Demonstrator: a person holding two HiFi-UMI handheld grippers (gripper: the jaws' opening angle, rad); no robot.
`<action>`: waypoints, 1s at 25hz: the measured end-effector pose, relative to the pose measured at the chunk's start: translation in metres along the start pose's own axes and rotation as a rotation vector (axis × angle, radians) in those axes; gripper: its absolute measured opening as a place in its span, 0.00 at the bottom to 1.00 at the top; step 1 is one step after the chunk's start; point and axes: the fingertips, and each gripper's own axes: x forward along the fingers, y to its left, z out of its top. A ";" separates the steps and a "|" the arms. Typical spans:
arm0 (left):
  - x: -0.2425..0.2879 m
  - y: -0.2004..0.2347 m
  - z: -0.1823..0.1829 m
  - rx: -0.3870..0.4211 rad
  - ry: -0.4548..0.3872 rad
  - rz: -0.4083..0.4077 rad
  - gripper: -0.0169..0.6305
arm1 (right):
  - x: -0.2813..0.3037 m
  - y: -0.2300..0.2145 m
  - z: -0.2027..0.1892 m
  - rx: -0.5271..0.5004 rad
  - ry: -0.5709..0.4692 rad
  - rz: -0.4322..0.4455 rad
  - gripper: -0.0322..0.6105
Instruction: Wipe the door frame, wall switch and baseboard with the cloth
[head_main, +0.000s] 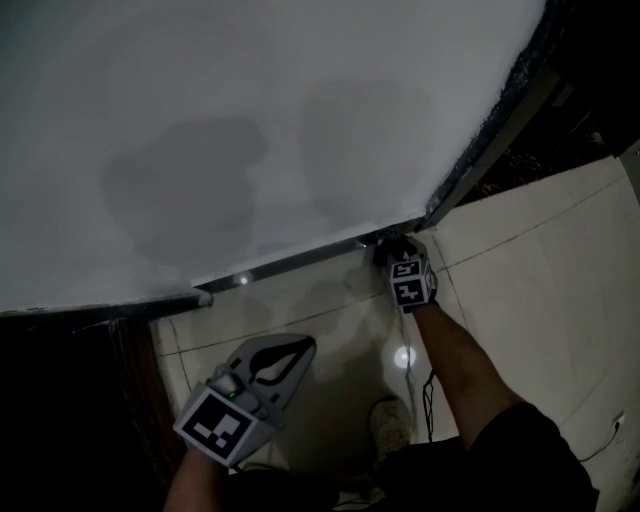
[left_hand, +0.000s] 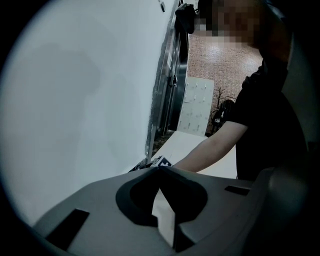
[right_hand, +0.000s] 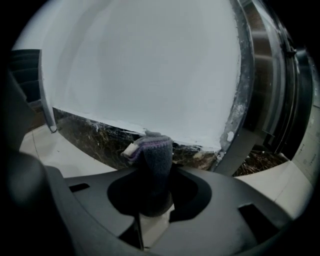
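My right gripper (head_main: 393, 250) is down at the floor corner where the dark baseboard (head_main: 290, 264) meets the metal door frame (head_main: 492, 135). It is shut on a dark knitted cloth (right_hand: 153, 150). The cloth's bunched end sticks out past the jaws of the right gripper (right_hand: 154, 172) and rests against the marbled baseboard (right_hand: 95, 132), just left of the door frame (right_hand: 239, 100). My left gripper (head_main: 298, 350) hangs low over the floor tiles, shut and empty, away from the wall. The left gripper (left_hand: 160, 169) points along the wall towards my right arm (left_hand: 210, 147). No wall switch is in view.
The white wall (head_main: 250, 120) fills the upper part of the head view. Pale floor tiles (head_main: 540, 290) carry a shoe (head_main: 390, 425) and a thin cable (head_main: 429, 398). A dark opening (head_main: 60, 410) lies at the lower left. A white panel (left_hand: 197, 107) leans past the doorway.
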 end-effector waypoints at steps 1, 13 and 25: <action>-0.001 0.001 0.000 0.000 0.000 0.002 0.03 | 0.000 -0.002 0.000 0.003 0.001 -0.005 0.20; -0.028 0.015 -0.005 -0.008 -0.006 0.054 0.03 | -0.009 -0.054 -0.012 0.162 0.048 -0.172 0.20; -0.088 0.065 0.010 -0.054 -0.156 0.326 0.03 | -0.092 -0.017 0.062 0.075 -0.095 0.046 0.20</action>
